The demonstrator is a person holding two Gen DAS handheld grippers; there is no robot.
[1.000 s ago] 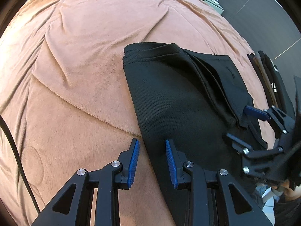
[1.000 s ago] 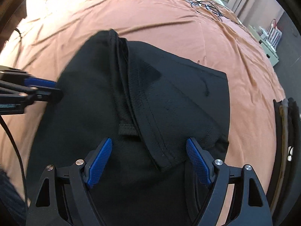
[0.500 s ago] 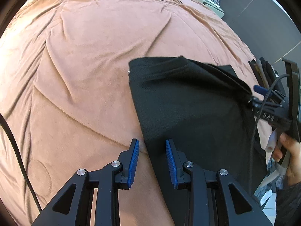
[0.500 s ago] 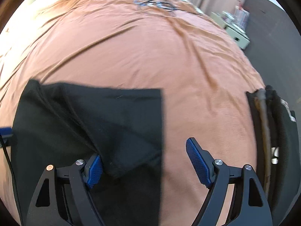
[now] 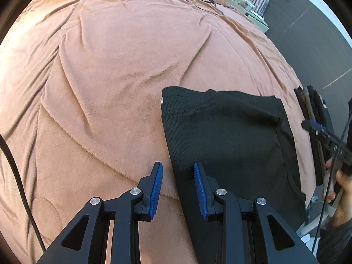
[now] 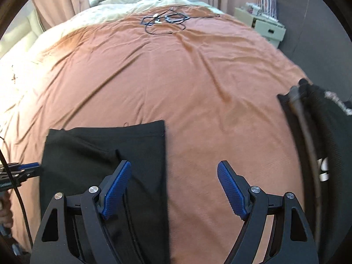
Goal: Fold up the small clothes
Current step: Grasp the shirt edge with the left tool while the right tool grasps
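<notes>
Now the black shorts (image 5: 224, 136) lie folded flat on the brown blanket (image 5: 114, 70) that covers the bed, near its close edge; the cloth is a dull mesh with fine holes, and its outline is roughly a rectangle with a straight far edge and a straight left side; a small white tag peeks out at the far left corner; a seam runs down the right part, where one layer lies over another. From the right wrist view the shorts (image 6: 105, 151) show as a smooth dark slab with a crisp right edge and a faint crease across the middle.

The left gripper (image 5: 177, 190) hangs over the left edge of the shorts with its jaws a little apart; one blue pad is above the blanket, the other above the cloth; nothing is pinched between them. The right gripper (image 6: 173, 190) has its jaws spread wide and empty; its left pad is over the shorts, its right pad over bare blanket.

A stack of dark folded clothes (image 6: 323, 145) sits at the right edge of the bed, well apart from the shorts; a tangle of thin cables (image 6: 167, 19) lies near the far edge.
</notes>
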